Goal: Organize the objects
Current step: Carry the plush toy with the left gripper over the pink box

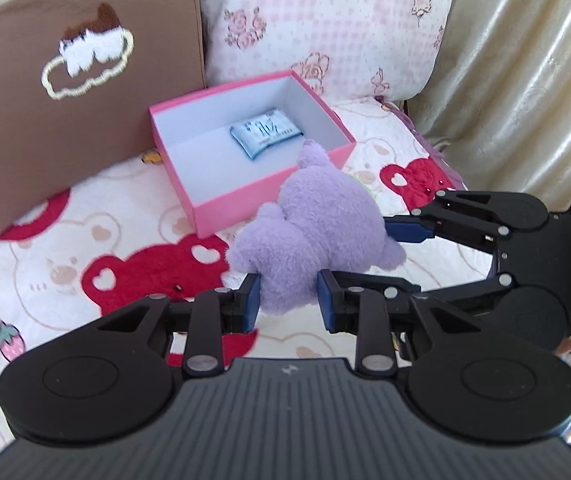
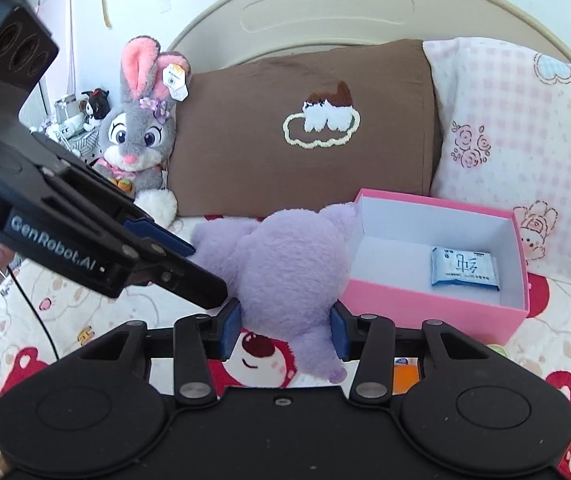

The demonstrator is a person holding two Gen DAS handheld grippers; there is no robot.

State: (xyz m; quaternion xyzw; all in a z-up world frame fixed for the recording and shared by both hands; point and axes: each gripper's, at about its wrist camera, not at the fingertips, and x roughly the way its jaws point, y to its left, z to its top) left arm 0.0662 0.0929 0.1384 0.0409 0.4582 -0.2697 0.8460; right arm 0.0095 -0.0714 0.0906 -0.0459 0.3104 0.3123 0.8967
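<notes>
Both grippers hold a purple plush toy (image 1: 317, 224) (image 2: 285, 256) just above the bedspread. My left gripper (image 1: 289, 302) is shut on its near end, blue pads sunk into the fur. In the right wrist view the left gripper (image 2: 207, 272) comes in from the left onto the toy's side. My right gripper (image 2: 285, 332) pinches the toy's lower part between its pads, and in the left wrist view the right gripper (image 1: 369, 254) reaches in from the right. An open pink box (image 1: 205, 216) (image 2: 425, 304) sits right behind the toy, with a blue tissue pack (image 1: 265, 134) (image 2: 463, 270) inside.
A brown pillow (image 2: 305, 160) and a pink checked pillow (image 2: 525, 152) lean on the headboard (image 2: 325, 12) behind the box. A grey rabbit plush (image 2: 137, 136) sits at the left. The bedspread (image 1: 85, 248) has red bears. A cream curtain (image 1: 525, 60) hangs at the right.
</notes>
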